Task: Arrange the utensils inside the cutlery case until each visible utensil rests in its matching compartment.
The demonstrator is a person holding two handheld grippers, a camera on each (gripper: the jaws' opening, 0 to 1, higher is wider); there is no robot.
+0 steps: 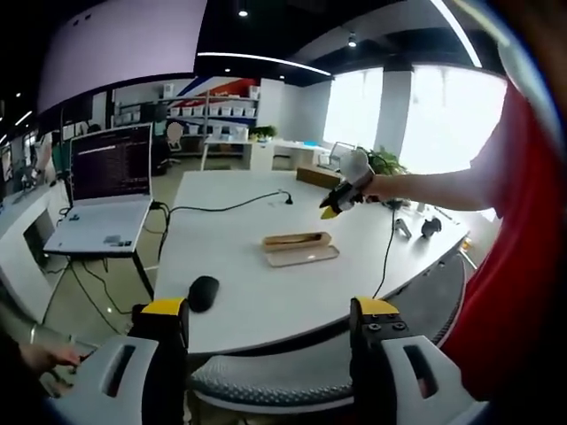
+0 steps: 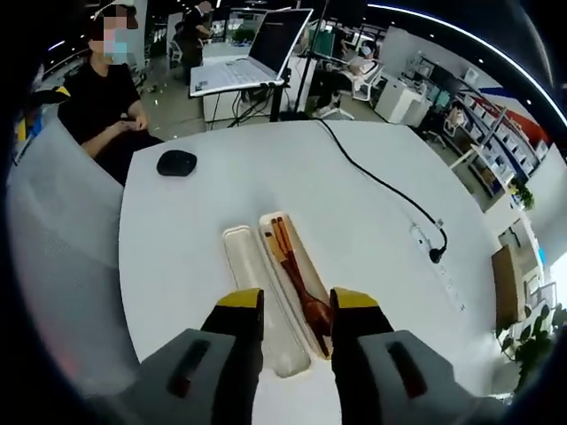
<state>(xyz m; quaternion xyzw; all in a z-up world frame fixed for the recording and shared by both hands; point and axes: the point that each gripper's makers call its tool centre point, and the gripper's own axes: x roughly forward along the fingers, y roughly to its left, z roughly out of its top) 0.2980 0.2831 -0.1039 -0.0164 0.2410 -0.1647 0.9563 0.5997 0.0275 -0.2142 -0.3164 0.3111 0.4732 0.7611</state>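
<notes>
On the white table (image 2: pixel 177 257) lies an open beige cutlery case. Its right half (image 2: pixel 271 232) holds a brown wooden spoon (image 2: pixel 307 301) and chopsticks (image 2: pixel 280 237); the left half (image 2: pixel 251 274) is empty. My right gripper (image 2: pixel 297 303) hovers open just above the case's near end, its jaws straddling the spoon's bowl. In the left gripper view the case (image 1: pixel 299 241) sits mid-table with its flat half (image 1: pixel 303 257) in front, and the right gripper (image 1: pixel 338 202) hangs above it on a person's arm. My left gripper (image 1: pixel 268 314) is open and empty, back from the table's near edge.
A black mouse (image 2: pixel 176 162) (image 1: pixel 203 292) lies near the table edge. A black cable (image 2: pixel 376 181) runs to a power strip (image 2: pixel 434 257). A laptop (image 1: pixel 104 190) stands on a side stand. A person in black (image 2: pixel 106 102) sits beyond the table. A grey chair (image 1: pixel 266 376) is below my left gripper.
</notes>
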